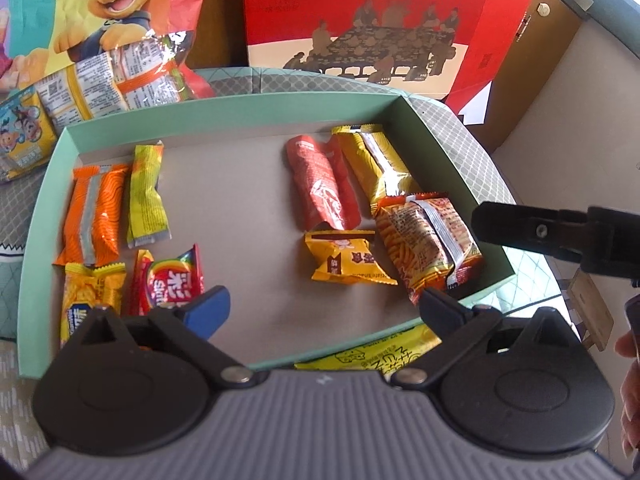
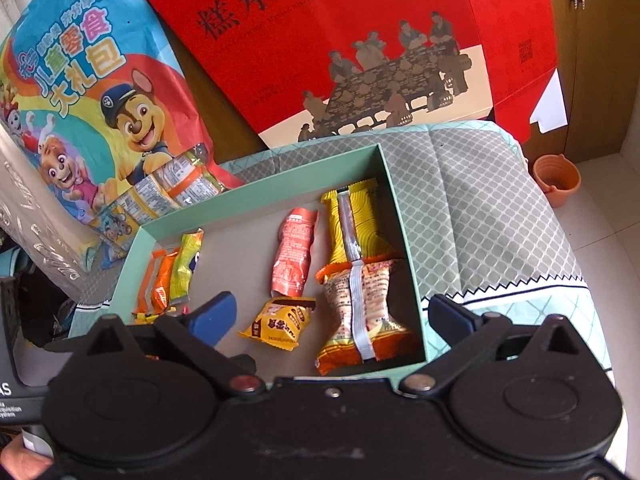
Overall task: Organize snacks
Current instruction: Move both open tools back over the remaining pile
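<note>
- The left gripper stands wide with nothing between its blue-tipped fingers, hovering over the near edge of the green box.
- The right gripper is also spread wide and empty, hanging over the box's near right corner; in the left wrist view it shows as a black arm at the right of the box.
- Just beyond the left gripper, at the near left of the box, lie a red candy packet and a yellow packet; behind them sit an orange packet and a yellow-green packet side by side.
- On the right of the box a small yellow packet lies near, a large orange noodle-snack bag just beside it against the right wall, with a red packet and a long yellow packet farther back.
- The packets are crinkled foil and plastic, light and likely slippery, lying flat in two loose groups with bare floor between them.
- Judged from this, much of the sorting is done: eight snacks are in the box.
- Left over: several packets spill from the cartoon bag beyond the far left corner, and a yellow packet lies outside the near wall.
- The box rests on a grey patterned cloth; whether a worktop lies beneath cannot be told.
</note>
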`<state>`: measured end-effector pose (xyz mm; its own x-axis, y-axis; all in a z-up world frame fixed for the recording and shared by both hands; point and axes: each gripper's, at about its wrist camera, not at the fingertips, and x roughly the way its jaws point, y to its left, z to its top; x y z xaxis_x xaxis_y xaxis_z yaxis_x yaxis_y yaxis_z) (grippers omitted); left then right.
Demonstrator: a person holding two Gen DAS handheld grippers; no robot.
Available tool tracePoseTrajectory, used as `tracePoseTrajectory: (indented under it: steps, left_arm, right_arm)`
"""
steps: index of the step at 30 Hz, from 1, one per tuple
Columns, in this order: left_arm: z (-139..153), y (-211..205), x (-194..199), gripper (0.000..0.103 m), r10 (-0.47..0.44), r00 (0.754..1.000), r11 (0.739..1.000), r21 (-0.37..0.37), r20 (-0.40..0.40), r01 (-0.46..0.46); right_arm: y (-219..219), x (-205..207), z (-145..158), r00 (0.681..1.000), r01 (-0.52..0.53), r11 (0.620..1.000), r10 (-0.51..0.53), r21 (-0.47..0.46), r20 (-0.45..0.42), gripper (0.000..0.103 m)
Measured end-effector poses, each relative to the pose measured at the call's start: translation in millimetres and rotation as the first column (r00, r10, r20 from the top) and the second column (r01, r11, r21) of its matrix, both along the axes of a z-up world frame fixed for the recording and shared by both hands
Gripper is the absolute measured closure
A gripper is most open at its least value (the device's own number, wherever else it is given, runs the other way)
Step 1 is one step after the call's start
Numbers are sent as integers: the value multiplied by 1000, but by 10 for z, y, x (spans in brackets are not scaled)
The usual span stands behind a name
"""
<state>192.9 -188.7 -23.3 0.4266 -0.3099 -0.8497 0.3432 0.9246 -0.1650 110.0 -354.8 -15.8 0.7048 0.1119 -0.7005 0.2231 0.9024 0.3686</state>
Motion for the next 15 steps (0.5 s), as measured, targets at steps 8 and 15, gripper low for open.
tracePoseTrajectory:
  steps: [8,15]
  left_arm:
    - [164,270,-290,0,3,1000,1000,0,18,-3]
    - [187,606,-533,0,28,999,999,24,19,-29]
  right_arm:
    - [193,-345,50,1000,-6,1000,6,31,2,0]
    - [350,-630,55,1000,-6,998,6,56,4,0]
